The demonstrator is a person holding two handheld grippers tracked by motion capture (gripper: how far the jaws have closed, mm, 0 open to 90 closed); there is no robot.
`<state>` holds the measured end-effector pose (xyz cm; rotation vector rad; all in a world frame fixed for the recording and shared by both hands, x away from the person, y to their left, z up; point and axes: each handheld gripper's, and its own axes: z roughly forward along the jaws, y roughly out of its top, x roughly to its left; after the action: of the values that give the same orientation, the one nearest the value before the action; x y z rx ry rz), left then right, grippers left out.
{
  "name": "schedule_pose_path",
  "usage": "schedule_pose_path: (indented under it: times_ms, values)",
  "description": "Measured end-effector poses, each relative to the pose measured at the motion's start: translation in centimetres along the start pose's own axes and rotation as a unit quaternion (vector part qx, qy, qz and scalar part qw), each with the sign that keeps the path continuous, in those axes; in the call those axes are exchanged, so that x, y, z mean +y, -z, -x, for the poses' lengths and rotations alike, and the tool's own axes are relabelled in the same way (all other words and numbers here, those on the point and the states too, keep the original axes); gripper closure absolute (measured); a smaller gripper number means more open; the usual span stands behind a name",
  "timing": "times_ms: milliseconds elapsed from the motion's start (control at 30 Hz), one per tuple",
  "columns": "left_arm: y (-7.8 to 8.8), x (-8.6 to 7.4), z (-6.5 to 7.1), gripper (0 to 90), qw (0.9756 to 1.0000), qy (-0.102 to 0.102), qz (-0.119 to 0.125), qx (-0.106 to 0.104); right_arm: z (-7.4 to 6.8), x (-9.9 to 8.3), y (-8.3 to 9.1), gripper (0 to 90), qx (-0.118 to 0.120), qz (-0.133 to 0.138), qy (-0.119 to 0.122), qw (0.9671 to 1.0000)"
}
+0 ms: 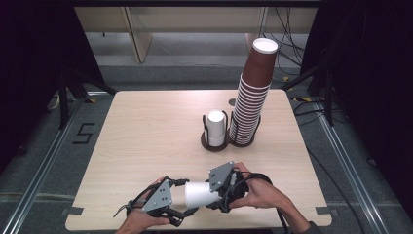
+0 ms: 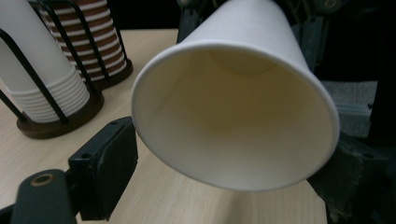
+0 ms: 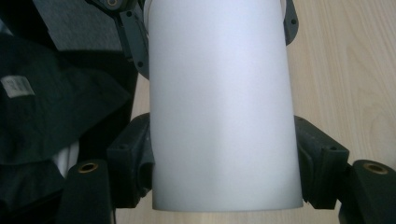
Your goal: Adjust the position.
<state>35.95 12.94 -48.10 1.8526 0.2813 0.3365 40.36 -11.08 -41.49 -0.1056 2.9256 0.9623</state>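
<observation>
A white paper cup [image 1: 197, 193] lies on its side in the air above the near edge of the table, between both grippers. My right gripper [image 1: 209, 194] is shut on the cup's body; in the right gripper view its two pads [image 3: 133, 154] press the cup [image 3: 219, 107] from both sides, around the gripper's midpoint [image 3: 224, 163]. My left gripper [image 1: 187, 197] faces the cup's open mouth [image 2: 233, 107]. Its jaws [image 2: 229, 172] stand open, close on either side of the rim.
A short stack of white cups [image 1: 215, 127] sits in a black wire holder at mid table. A tall leaning stack of brown cups [image 1: 253, 92] stands in the holder just right of it. The wooden table [image 1: 146, 131] has bare room on the left.
</observation>
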Motion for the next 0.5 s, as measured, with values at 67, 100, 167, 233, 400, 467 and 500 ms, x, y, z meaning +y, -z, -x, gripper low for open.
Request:
schedule_pose_path:
  times_ms: [67,100,167,233,400,467,500]
  values:
    - [0.12,0.15,0.07,14.9,0.9999,0.001,0.015,-0.004,0.35,-0.17,0.03,32.3,0.006,0.018,0.007,0.9998]
    - [0.16,0.22,0.13,14.8,0.9997,-0.004,0.024,-0.006,0.44,-0.23,0.07,32.3,0.012,0.024,0.011,0.9996]
    - [0.19,0.26,0.19,14.8,0.9994,-0.001,0.033,-0.008,0.43,-0.23,0.10,32.4,0.011,0.023,0.011,0.9996]
    - [0.20,0.28,0.20,14.5,0.9992,0.000,0.040,-0.005,0.30,-0.26,0.14,32.4,0.022,0.033,0.001,0.9992]
    - [0.48,0.41,-0.05,17.3,0.9987,0.004,0.049,-0.011,0.53,-0.55,0.30,32.6,0.036,0.055,-0.019,0.9976]
    - [0.56,0.48,-0.20,18.8,0.9988,0.006,0.046,-0.018,0.56,-0.60,0.38,32.9,0.040,0.059,-0.019,0.9973]
    - [0.54,0.47,-0.17,19.5,0.9987,0.008,0.047,-0.020,0.55,-0.61,0.38,33.0,0.041,0.057,-0.019,0.9973]
